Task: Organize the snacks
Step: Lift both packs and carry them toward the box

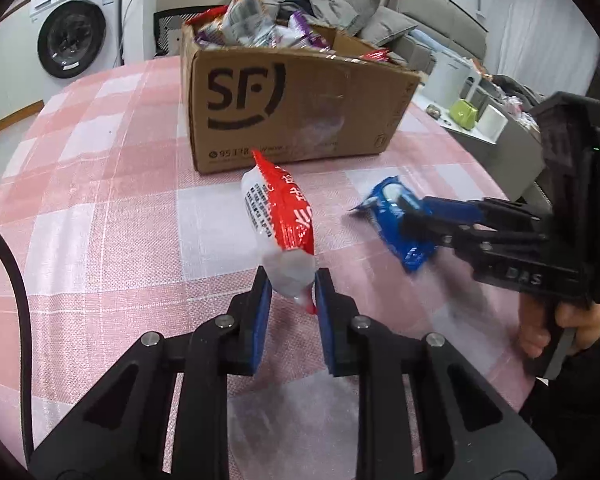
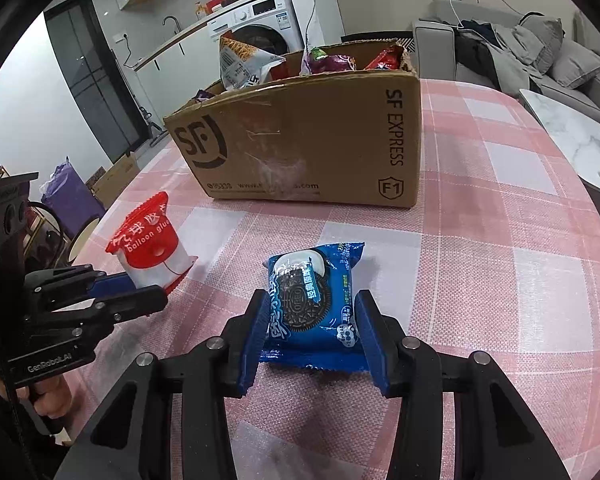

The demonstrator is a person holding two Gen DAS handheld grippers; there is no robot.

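The red-and-white packet (image 1: 278, 210) is pinched at its white lower end between the blue pads of the left gripper (image 1: 291, 294), which is clamped on it; the packet tilts up and away from the jaws toward the box, its far end lifted off the cloth (its red face reads "balloon glue" in the right wrist view). To its right, toward the table's right edge, the blue cookie packet (image 2: 314, 304) lies flat on the cloth with the right gripper (image 2: 314, 326) closed on it, one pad pressed against each of its long sides. The two packets are near each other but apart.

Both sit on the pink-and-white checked tablecloth (image 2: 500, 240) in front of the cardboard box (image 2: 300, 140), which stands further in on the table and is heaped with snack bags (image 1: 252, 20). A hand (image 1: 556, 328) grips the handle of the right gripper at the table's right edge. Beyond the table stand a washing machine (image 1: 70, 32) and a grey sofa (image 2: 540, 52).
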